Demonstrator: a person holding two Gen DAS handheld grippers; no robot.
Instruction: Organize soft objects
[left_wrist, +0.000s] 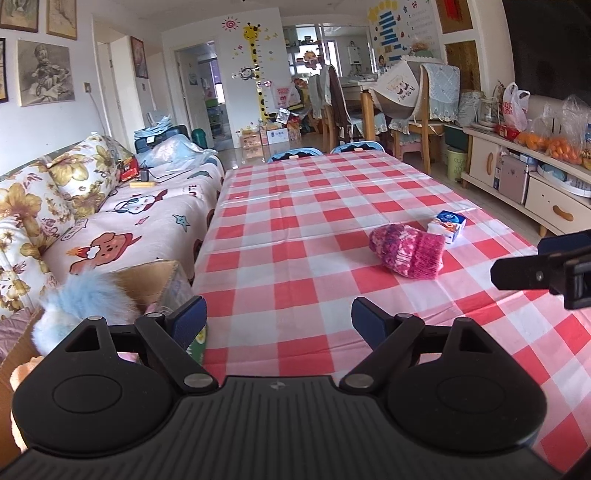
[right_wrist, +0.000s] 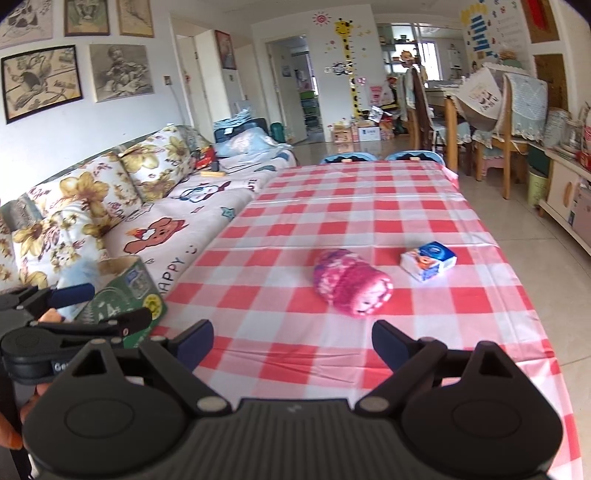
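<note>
- The pink knitted hat (right_wrist: 351, 286) is seen lying flat on the checked tablecloth (right_wrist: 332, 206), toward the right side of the table, nothing resting on it.
- It is judged light, limp and easily squashed; a slack sag can be expected once it is lifted, and slipping is unlikely given the coarse knit.
- A hold is best taken across the thick ribbed cuff at the near end, where the fabric is doubled; a pinch on the thin crown may gather only one layer.
- Just beyond it, apart from it, a small tissue pack (right_wrist: 428, 260) is noted.
- The right gripper (right_wrist: 291, 341) is seen spread wide and empty, with the hat ahead of it and not yet between the fingers.
- The left gripper (left_wrist: 279, 319) is likewise spread, with nothing pinched, at the table's left edge.
- Beside that edge a cardboard box (left_wrist: 162, 280) is seen, with a fluffy blue toy (left_wrist: 85, 302) already in it.
</note>
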